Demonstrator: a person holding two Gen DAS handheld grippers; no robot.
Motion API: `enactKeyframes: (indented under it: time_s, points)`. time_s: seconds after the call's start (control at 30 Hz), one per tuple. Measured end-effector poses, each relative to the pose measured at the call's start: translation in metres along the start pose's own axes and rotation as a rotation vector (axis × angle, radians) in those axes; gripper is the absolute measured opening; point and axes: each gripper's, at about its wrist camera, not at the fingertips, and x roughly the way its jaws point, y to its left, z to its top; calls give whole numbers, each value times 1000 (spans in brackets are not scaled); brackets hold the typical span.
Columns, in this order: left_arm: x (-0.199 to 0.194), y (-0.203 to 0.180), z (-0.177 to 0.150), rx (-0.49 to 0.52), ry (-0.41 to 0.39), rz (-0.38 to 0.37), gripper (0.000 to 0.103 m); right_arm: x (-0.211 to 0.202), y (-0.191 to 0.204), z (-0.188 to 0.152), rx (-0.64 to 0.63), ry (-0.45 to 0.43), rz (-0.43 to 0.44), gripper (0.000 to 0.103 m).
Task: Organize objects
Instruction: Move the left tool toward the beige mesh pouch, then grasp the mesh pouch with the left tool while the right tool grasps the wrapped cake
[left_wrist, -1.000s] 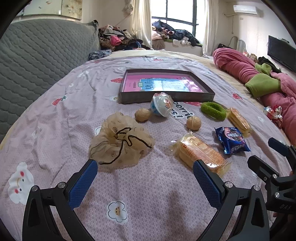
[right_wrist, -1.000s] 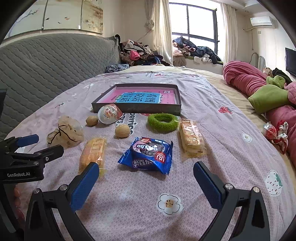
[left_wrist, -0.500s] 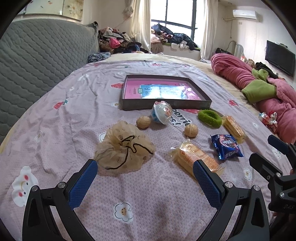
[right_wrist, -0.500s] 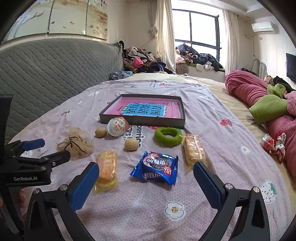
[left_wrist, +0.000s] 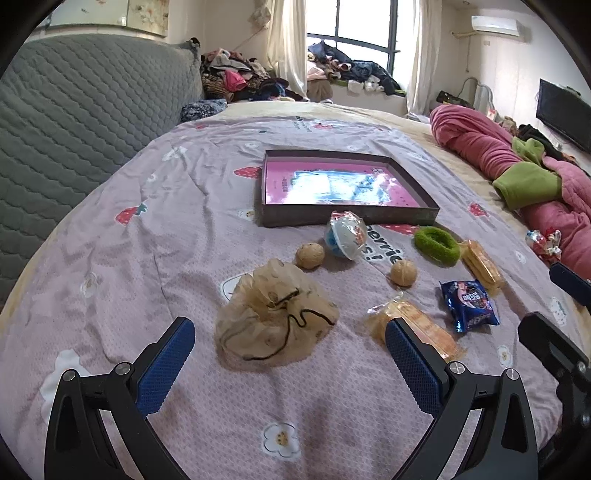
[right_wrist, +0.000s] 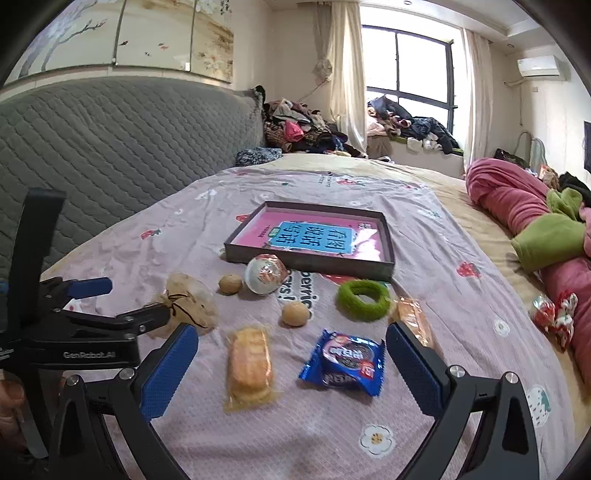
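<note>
On the pink bedspread lies a shallow dark box (left_wrist: 347, 218) (right_wrist: 314, 264) with a pink and blue lining. In front of it are scattered a beige drawstring pouch (left_wrist: 275, 325) (right_wrist: 188, 304), two walnuts (left_wrist: 310, 255) (left_wrist: 403, 272), a round plastic capsule (left_wrist: 345, 234) (right_wrist: 264, 275), a green hair tie (left_wrist: 437, 245) (right_wrist: 364, 300), a blue biscuit packet (left_wrist: 470, 302) (right_wrist: 345, 363) and two wrapped cakes (left_wrist: 413, 325) (left_wrist: 480, 264). My left gripper (left_wrist: 290, 367) hovers open just short of the pouch. My right gripper (right_wrist: 291, 373) hangs open above the blue packet and a cake (right_wrist: 249, 365). Neither holds anything.
A grey quilted headboard (left_wrist: 74, 122) runs along the left. Rolled pink and green bedding (left_wrist: 524, 177) lies on the right, with a small wrapped sweet (left_wrist: 543, 242) beside it. Clothes (left_wrist: 240, 79) are piled at the far end under the window. A hand (right_wrist: 11, 402) holds the left gripper.
Both grippers have lifted and drawn back, so the objects sit farther away in view. Nothing on the bed has moved and both jaws stay open.
</note>
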Motion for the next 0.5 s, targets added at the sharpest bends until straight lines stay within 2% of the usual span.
enactKeyframes:
  time_s: [0.17, 0.5]
  points:
    - [14, 7, 10, -2, 26, 12, 103, 14, 15, 6, -41, 54, 9, 103]
    - [52, 14, 17, -5, 95, 4, 103, 53, 36, -6, -112, 160, 5, 103]
